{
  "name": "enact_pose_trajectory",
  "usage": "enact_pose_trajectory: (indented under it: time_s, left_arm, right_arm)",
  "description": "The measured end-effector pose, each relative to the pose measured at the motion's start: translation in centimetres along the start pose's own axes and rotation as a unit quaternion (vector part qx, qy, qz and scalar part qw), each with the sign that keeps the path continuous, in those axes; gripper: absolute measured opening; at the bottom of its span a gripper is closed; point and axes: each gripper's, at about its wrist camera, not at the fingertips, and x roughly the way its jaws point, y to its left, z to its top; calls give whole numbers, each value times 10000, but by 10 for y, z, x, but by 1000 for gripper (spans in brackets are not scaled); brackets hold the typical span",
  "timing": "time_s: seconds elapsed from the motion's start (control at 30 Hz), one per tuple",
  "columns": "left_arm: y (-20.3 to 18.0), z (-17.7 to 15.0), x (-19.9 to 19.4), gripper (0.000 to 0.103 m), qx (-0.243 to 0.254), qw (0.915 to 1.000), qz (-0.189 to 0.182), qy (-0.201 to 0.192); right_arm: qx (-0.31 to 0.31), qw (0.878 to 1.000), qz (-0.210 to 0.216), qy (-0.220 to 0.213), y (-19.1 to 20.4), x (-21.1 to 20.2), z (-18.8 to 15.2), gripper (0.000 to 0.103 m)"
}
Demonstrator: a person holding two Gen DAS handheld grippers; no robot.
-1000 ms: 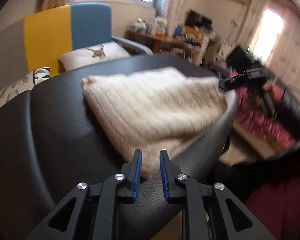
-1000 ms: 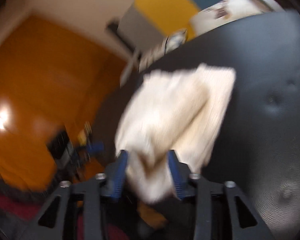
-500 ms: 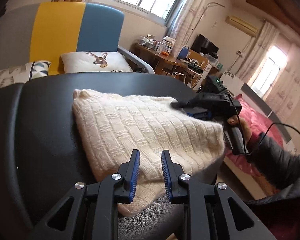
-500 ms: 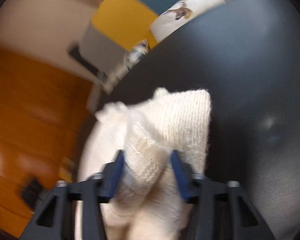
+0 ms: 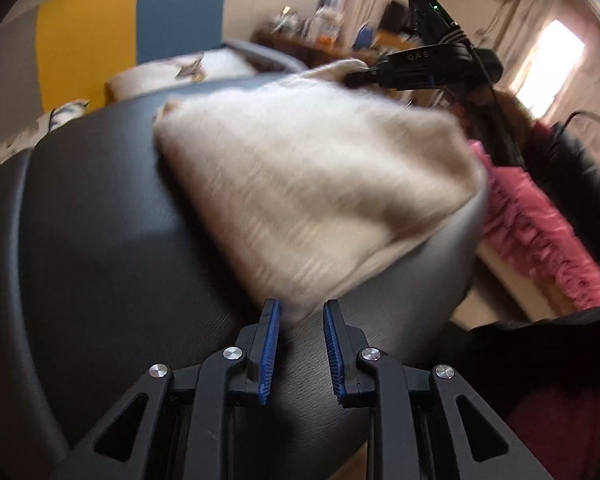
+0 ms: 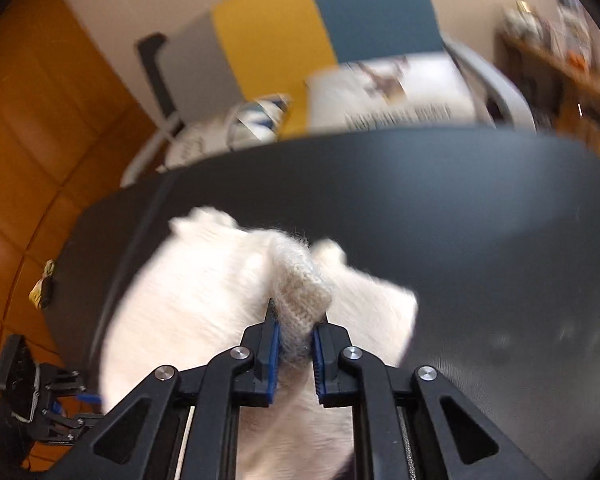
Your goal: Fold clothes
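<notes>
Right wrist view: right hand-held gripper (image 6: 294,330) is closing on a bunched fold of the sweater (image 6: 228,304) lying on the black tabletop (image 6: 480,220), probably to carry it over; left hand-held gripper (image 5: 297,312) is hovering narrowly parted, empty, at the near corner.

A black, leather-like padded bench (image 5: 100,248) with a rounded edge and a raised seam along its left side carries the things. A cream knitted garment (image 5: 312,184), folded into a thick bundle, lies directly on it, toward the right edge, where one corner reaches the rim. In the right wrist view the same bench (image 6: 480,220) shows shallow dimples in its bare surface beside the garment (image 6: 204,304).
</notes>
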Motion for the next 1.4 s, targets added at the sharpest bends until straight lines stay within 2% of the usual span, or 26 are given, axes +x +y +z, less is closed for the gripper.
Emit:
enact_pose_trajectory:
  time_s: [0.13,0.27,0.4,0.47,0.53,0.63,0.7,0.73,0.8,0.87,0.93,1.1,1.3,1.4]
  left_arm:
    - [-9,13,-26,23,133,9987,-254,-414]
    - [-31,34,-29,23,776,9947,-310,-598]
    - [-61,45,-14,24,1805,9822,-232,-461]
    - [-63,46,5,24,2062,9782,-141,-196]
    - [-55,48,20,24,1922,9812,-193,3]
    - [-48,46,26,24,1815,9832,-184,21]
    - [-41,40,41,24,1799,9827,-83,427]
    - [-33,38,48,24,1626,9850,-170,554]
    - [-25,36,51,24,1373,9886,-318,531]
    - [-26,36,52,24,1370,9883,-335,577]
    - [-28,36,54,24,1445,9869,-335,632]
    - [-32,41,47,24,1489,9856,-384,696]
    - [-25,58,23,25,1059,9910,-743,349]
    - [-22,68,8,26,945,9914,-893,157]
  right_arm:
    - [-26,9999,36,-99,-7,-8,-3,12]
    - [-131,9999,25,-91,-9,-14,3,12]
    - [-64,9999,118,30,-14,-7,6,12]
    - [-2,9998,165,73,-19,-5,7,12]
    - [24,9998,190,70,-21,-6,6,12]
    - [56,9995,302,102,-29,-9,1,12]
    - [-23,9996,184,231,-33,-5,-6,12]
    - [-67,9995,118,298,-36,-2,-9,12]
    - [-103,9993,49,363,-42,2,-15,12]
    - [-72,9994,60,338,-48,6,-17,12]
    - [162,9991,289,278,-54,4,-18,13]
    - [805,9915,1026,11,-61,-29,-28,27]
    - [955,9784,1833,-50,-44,-79,-70,29]
    - [1057,9723,2083,97,-34,-87,-97,32]
